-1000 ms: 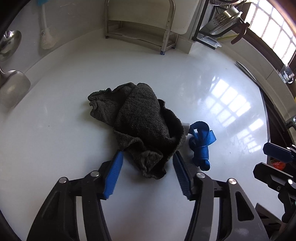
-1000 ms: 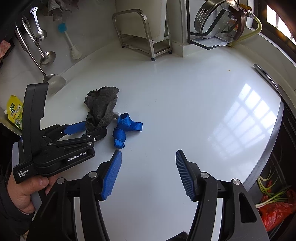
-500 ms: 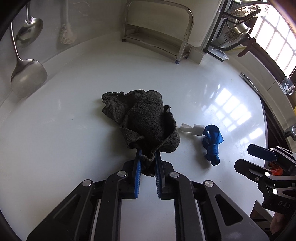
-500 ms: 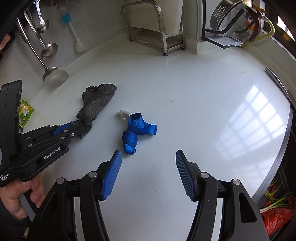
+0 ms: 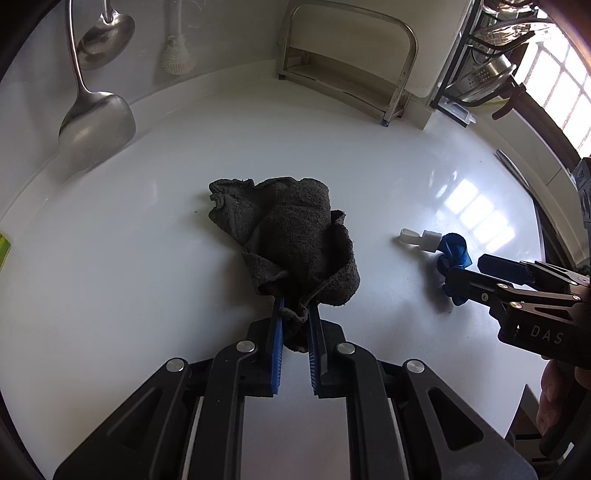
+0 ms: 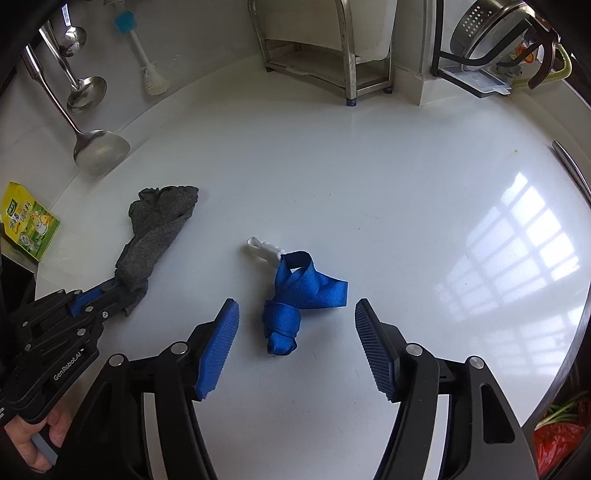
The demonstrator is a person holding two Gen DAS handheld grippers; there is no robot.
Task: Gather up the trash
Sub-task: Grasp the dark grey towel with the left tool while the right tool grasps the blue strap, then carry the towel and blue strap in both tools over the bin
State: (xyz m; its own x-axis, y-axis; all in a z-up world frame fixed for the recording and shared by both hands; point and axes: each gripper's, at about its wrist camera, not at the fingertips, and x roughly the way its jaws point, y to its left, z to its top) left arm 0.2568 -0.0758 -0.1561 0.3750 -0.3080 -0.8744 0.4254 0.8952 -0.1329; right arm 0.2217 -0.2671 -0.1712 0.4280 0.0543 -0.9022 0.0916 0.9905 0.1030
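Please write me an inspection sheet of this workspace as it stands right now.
Surface: white counter, glossy, window glare at its right.
Job's things: grey rag, crumpled; knotted blue strap with a white clip, lying loose.
Clutter: green packet at the counter's left edge.
Grippers: left gripper shut on the rag's near end; right gripper open, jaws either side of the strap, not touching; they have just been opening wider.
Cables: nothing seen.
Surroundings: ladles and brush on the wall, steel rack, colander, red bag below right.
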